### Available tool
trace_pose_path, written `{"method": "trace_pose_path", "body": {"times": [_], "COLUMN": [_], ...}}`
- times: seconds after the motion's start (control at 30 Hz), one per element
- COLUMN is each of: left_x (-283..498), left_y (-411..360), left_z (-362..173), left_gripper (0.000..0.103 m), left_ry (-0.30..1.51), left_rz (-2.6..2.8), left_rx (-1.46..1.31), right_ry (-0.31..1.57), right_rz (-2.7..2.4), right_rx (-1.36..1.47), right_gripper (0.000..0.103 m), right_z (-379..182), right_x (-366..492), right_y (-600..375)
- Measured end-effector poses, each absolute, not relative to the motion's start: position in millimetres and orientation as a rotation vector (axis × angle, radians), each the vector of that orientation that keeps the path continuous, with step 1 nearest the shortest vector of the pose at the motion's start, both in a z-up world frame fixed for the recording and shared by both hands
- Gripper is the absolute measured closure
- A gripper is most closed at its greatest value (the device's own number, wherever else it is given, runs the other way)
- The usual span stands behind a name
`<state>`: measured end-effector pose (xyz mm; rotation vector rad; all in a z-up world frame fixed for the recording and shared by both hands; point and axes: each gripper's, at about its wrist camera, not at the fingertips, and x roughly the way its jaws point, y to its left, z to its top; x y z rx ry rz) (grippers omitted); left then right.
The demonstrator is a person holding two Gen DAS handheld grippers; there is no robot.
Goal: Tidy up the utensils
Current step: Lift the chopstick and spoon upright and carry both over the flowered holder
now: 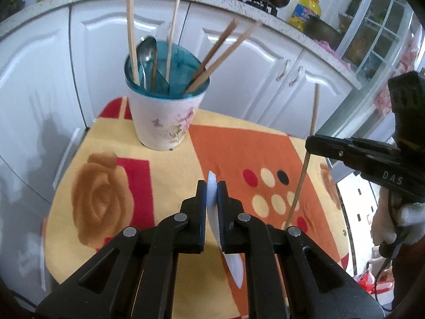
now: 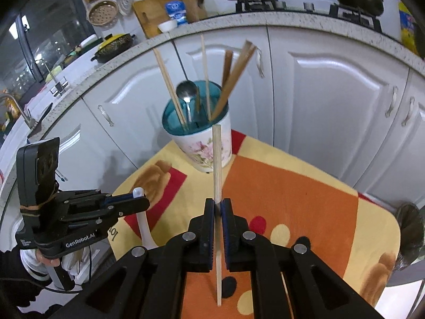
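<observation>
Showing two hand-held black two-finger grippers above a small table covered with a yellow, orange and red patterned cloth (image 1: 111,146). The left gripper (image 1: 211,186) has its jaws pressed together on a white plastic spoon (image 1: 212,207), which runs edge-on between the pads; its handle tip projects just past the fingertips and its broader end hangs below the jaws, clear of the cloth. In the right wrist view the same spoon (image 2: 144,226) is seen from the side, its handle tip at the jaws of the left gripper (image 2: 143,202) and its bowl end lower. The right gripper (image 2: 218,202) is clamped on a single pale wooden chopstick (image 2: 217,164), held nearly upright, one end rising above the fingertips and the other passing down between the jaws. From the left wrist view, the right gripper (image 1: 309,142) holds this chopstick (image 1: 313,111) at the right edge of the table, in a white-gloved hand (image 1: 395,220).

At the far end of the table stands a white floral-printed cup with a teal inner liner (image 1: 170,117). It contains several wooden chopsticks (image 1: 217,53) leaning on the rim and a metal spoon (image 1: 146,50) set bowl upward. White kitchen cabinets (image 1: 252,74) stand behind the table.
</observation>
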<state>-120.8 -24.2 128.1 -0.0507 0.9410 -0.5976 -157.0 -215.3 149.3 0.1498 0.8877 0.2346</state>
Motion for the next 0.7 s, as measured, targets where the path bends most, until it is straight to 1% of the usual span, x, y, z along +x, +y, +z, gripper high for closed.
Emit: {"method": "trace_pose_path", "body": {"times": [0.23,0.37,0.5,0.7], "left_x": [-111,-91,-66,-30], "left_y": [-2,12,20,20], "left_z": [175,209,231,248], "left_gripper": [0.097,0.097,0.097,0.097], "left_ry": [0.836,0.754,0.681,0.614], "left_rz": [-0.573,-0.527,-0.468,-0.411], "left_rx": [-0.075,-0.101,-0.114,-0.127], "right_ry": [0.811,0.760,0.705,0.622], "right_rz": [0.261,0.283,0.307,0.309], "right_rx": [0.166,0.168,0.158,0.141], "right_gripper": [0.098,0.098,0.098,0.098], "right_z": [185,211,240,283], "right_x": [-154,-145,-133,-109], "right_y": [-212,-208,-200,-194]}}
